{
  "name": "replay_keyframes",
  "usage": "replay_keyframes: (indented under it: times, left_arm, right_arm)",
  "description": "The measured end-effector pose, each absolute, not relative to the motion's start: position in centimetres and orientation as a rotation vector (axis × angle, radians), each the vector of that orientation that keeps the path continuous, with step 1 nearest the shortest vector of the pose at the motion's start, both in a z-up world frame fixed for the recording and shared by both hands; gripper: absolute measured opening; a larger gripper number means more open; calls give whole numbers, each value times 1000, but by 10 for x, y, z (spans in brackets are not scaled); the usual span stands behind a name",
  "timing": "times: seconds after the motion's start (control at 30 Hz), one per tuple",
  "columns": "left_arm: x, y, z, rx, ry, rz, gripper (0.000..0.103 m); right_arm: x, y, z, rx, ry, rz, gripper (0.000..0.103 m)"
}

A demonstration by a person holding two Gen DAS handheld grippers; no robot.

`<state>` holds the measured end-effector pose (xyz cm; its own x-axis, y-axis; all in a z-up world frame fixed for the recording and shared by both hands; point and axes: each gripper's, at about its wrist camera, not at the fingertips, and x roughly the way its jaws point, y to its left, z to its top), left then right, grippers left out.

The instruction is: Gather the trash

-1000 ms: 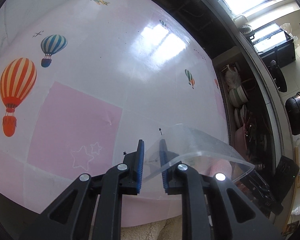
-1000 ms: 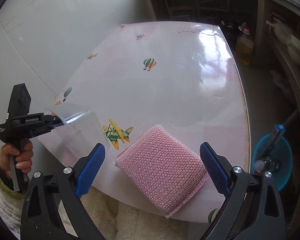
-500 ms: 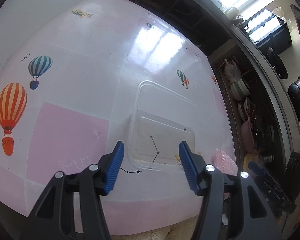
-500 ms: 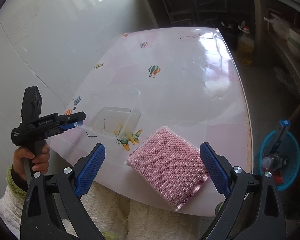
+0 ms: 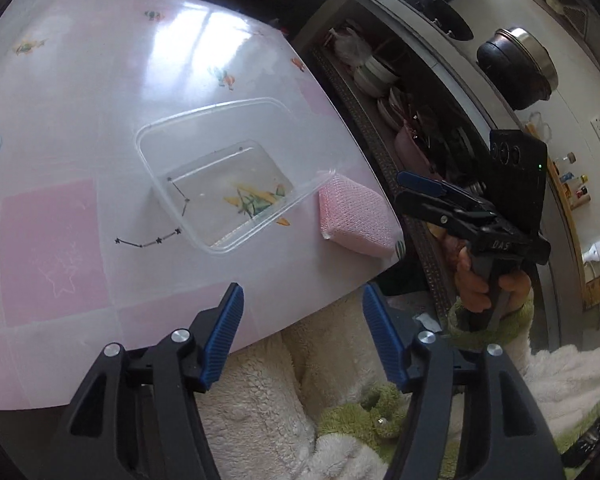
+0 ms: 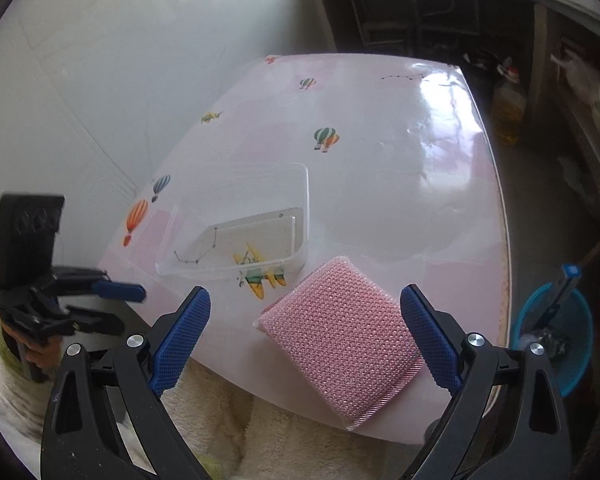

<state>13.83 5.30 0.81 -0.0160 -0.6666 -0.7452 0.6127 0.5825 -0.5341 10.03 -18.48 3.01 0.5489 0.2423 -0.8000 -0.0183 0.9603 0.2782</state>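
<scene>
A clear plastic container (image 5: 220,176) sits upright and empty on the pink patterned table (image 5: 60,240); it also shows in the right wrist view (image 6: 244,228). A pink scrub sponge (image 6: 340,332) lies at the table's near edge, right of the container, and shows in the left wrist view (image 5: 356,216). My left gripper (image 5: 302,336) is open and empty, drawn back over the near table edge. My right gripper (image 6: 304,336) is open and empty, with the sponge between its fingers, just short of it.
A blue trash bin (image 6: 556,336) with some rubbish in it stands on the floor right of the table. A white wall (image 6: 80,80) runs along the table's left side. Shelves with dishes (image 5: 380,76) line the right. An oil bottle (image 6: 508,108) stands beyond the table.
My left gripper let go of the clear container, which now rests flat on the table, then opened wide and pulled back towards the near edge. My right gripper stayed open over the sponge.
</scene>
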Motion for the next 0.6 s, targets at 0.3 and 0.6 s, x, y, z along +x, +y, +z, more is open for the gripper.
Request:
replay_keyframes:
  times: [0.3, 0.6]
  left_arm:
    - [199, 46, 34, 74, 1063, -883, 64]
    - [274, -18, -3, 303, 1160, -864, 74]
  right_arm:
    - [106, -148, 3, -220, 1077, 333, 95]
    - [115, -179, -19, -127, 1150, 324, 95]
